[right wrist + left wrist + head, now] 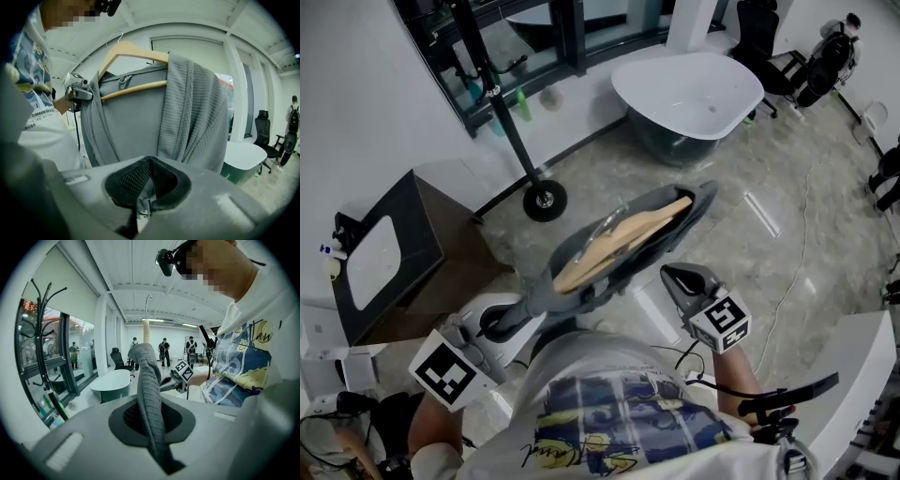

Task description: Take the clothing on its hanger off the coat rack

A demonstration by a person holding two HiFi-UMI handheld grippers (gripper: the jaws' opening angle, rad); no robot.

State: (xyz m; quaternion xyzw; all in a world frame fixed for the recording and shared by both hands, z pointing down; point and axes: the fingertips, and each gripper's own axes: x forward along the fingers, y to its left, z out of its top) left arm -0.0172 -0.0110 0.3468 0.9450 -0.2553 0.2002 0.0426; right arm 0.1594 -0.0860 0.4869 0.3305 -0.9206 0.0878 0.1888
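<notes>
Grey shirt (692, 214) on its hanger (619, 242) is off the rack (502, 111) because left claw (158, 427) and right claw (140, 199) both pinch it tight.

Marble floor (581, 183), white tub (689, 94) nr big window (544, 28)

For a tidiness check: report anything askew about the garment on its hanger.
The grey waffle-knit garment sits lopsided on the wooden hanger: bunched over one shoulder, the other wooden arm bare. The left hand-held gripper is shut on a fold of cloth only, and the hanger tilts.
</notes>
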